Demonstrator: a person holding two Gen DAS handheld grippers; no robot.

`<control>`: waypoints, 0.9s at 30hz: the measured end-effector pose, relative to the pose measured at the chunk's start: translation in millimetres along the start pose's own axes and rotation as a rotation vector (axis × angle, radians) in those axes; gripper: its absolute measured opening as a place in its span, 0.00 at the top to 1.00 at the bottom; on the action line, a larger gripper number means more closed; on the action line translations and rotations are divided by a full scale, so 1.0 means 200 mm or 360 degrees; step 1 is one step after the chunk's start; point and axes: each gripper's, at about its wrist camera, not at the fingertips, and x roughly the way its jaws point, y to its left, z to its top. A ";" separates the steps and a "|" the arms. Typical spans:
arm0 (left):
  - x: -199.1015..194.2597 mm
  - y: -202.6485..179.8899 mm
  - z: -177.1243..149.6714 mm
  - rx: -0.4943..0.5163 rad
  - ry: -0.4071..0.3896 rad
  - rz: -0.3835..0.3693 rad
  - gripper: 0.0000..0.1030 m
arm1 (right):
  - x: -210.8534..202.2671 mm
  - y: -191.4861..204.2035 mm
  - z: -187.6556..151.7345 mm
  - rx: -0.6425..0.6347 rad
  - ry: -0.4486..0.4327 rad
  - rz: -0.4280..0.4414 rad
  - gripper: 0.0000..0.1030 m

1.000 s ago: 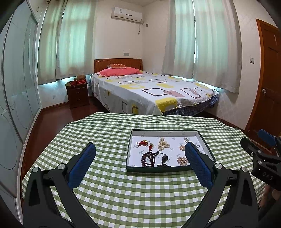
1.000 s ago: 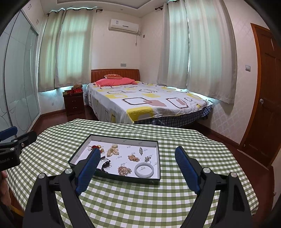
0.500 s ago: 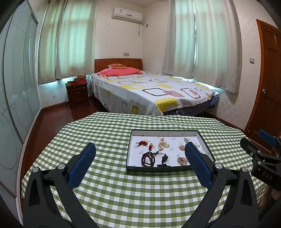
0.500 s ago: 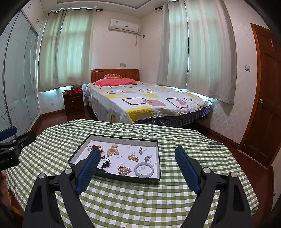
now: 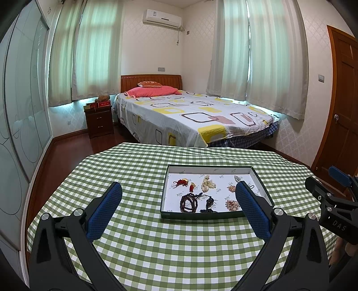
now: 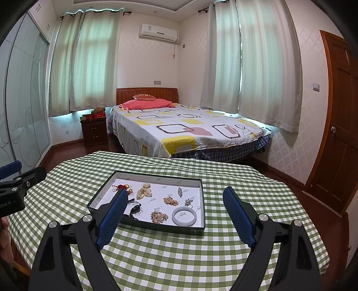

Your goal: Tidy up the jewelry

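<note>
1. The left gripper [image 5: 179, 192] sits low in its own view with its blue-padded fingers [image 5: 105, 210] spread wide apart, holding nothing, above the green checked tablecloth [image 5: 156, 246].
2. The right gripper [image 6: 175, 198] is likewise spread wide and empty; its left finger [image 6: 111, 218] overlaps the near left corner of the tray [image 6: 156, 173] in the picture, and whether it touches the tray cannot be told.
3. In the left view the shallow dark-rimmed tray [image 5: 208, 168] lies right of centre on the cloth, just beyond the fingertips, its floor white.
4. Inside it, in the left view: a dark bead bracelet [image 5: 189, 202] at lower left, a red knotted charm [image 5: 180, 182] at upper left, a cream cluster [image 5: 207, 184] at upper centre, a dark pendant [image 5: 209, 202] at lower centre, and a pinkish bead cluster [image 5: 231, 204] at lower right.
5. The right view shows a pale jade bangle [image 6: 184, 216] in the tray's lower right corner, a golden cluster [image 6: 158, 216] just left of it, and small brooches [image 6: 171, 200] above.
6. Behind the table, in the frame's middle, stands a bed [image 5: 190, 116] with a pink pillow [image 5: 152, 91]; an air conditioner [image 5: 162, 19] hangs at top centre.
</note>
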 end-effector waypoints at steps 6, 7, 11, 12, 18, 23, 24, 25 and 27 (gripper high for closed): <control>0.00 0.00 -0.01 -0.0006 -0.0004 0.0000 0.04 | 0.00 0.00 0.00 0.0001 0.0002 -0.0001 0.18; 0.00 0.00 -0.01 -0.0008 -0.0008 0.0000 0.04 | 0.00 0.00 0.00 0.0002 0.0001 0.0000 0.18; 0.00 0.00 -0.02 -0.0007 -0.0010 0.0013 0.04 | 0.00 0.00 0.00 0.0000 0.0002 0.0000 0.18; 0.00 0.00 -0.02 -0.0006 -0.0006 0.0007 0.04 | 0.00 0.00 0.00 0.0000 0.0003 0.0001 0.18; 0.00 -0.01 -0.02 -0.0001 -0.0021 0.0004 0.04 | 0.00 0.01 -0.01 -0.0005 0.0014 0.0005 0.18; 0.01 0.01 -0.02 -0.0025 -0.0046 0.0019 0.04 | 0.02 0.01 -0.02 -0.0003 0.0025 0.0007 0.18; 0.02 0.01 -0.02 -0.0022 -0.0044 0.0019 0.04 | 0.02 0.00 -0.02 -0.0004 0.0027 0.0007 0.18; 0.04 0.02 -0.03 -0.0017 -0.0028 0.0023 0.04 | 0.02 0.00 -0.02 -0.0003 0.0028 0.0007 0.18; 0.07 0.03 -0.04 -0.0023 0.0000 0.0031 0.04 | 0.03 0.00 -0.03 -0.0001 0.0033 0.0007 0.18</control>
